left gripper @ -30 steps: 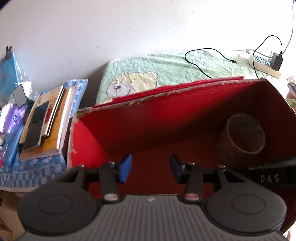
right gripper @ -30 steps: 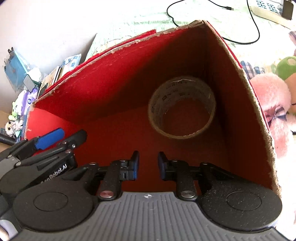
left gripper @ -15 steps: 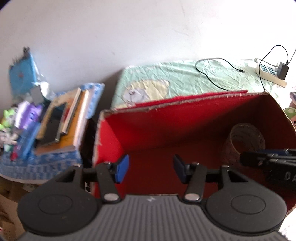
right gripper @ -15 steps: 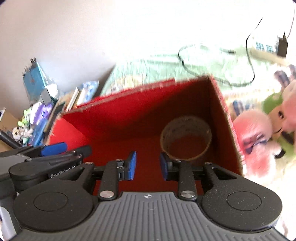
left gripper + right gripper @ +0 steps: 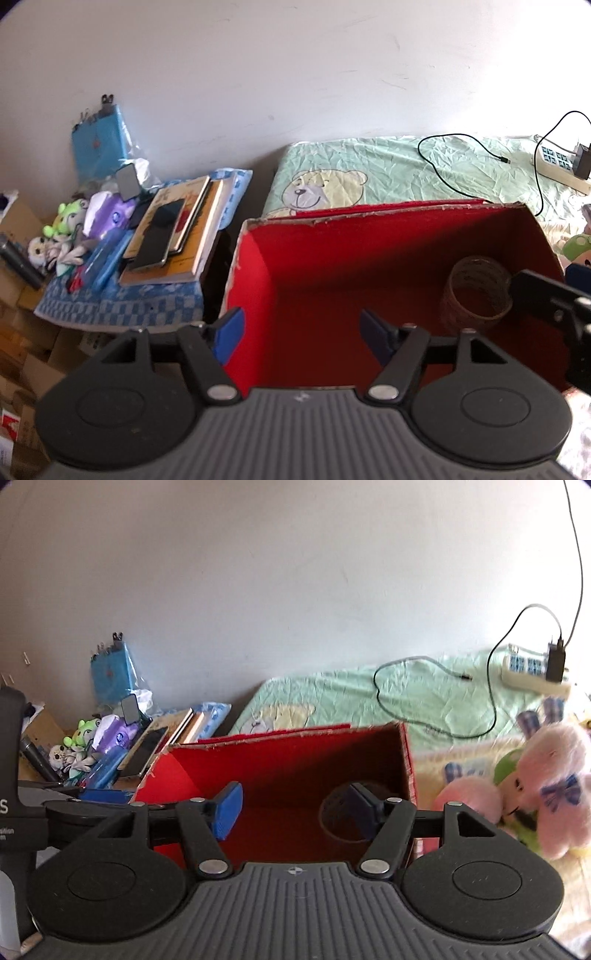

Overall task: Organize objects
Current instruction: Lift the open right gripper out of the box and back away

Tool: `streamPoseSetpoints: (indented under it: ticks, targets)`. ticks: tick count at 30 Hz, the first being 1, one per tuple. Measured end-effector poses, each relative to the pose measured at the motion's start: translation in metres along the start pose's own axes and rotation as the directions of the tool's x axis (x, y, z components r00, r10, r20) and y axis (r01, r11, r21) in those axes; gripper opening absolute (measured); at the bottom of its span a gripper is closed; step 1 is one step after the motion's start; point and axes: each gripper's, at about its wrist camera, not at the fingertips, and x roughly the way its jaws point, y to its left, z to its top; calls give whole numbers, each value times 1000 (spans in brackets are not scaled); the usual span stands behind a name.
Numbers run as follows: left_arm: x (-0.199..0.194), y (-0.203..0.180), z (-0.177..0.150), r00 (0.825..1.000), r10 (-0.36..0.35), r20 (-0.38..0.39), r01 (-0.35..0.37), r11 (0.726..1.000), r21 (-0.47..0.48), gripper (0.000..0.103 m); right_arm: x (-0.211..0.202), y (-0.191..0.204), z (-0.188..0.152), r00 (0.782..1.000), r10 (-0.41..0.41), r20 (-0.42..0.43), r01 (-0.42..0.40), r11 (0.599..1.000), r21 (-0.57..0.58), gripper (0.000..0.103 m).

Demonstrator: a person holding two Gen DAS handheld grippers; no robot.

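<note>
The left gripper (image 5: 302, 334) and the right gripper (image 5: 291, 814) both hover at the near edge of the red box (image 5: 399, 236), fingers spread wide and empty. The tape roll (image 5: 476, 291) lies inside the box, at right of centre in the left view, against the right wall. Other things wait outside: a pink plush (image 5: 546, 786) on the bed (image 5: 332, 698) at the right of the right view, and books (image 5: 173, 236) with small toys (image 5: 66, 229) on the desk (image 5: 122, 306) at left.

The step in hand is probably fetching the next item. The plush lies nearest the right gripper and looks the easy choice: come at it from above, close on a thick part of the body rather than the bow, and lift clear of the torn cardboard rim before lowering it beside the roll. Keep the left gripper out of the way.
</note>
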Motion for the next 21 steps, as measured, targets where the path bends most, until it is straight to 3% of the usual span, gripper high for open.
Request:
streamPoseSetpoints:
  ticks: [5,21]
  targets:
    - [-21,-12,-9,1000,30,1,-30,1000,-11,74,-18,-14,0,998,65,18,-65,998,9,66]
    - [-62,-36,-43,994,96,-47,-99,992,-80,74,-44,-33,-18,975,200,-98,-203,979,-16,65]
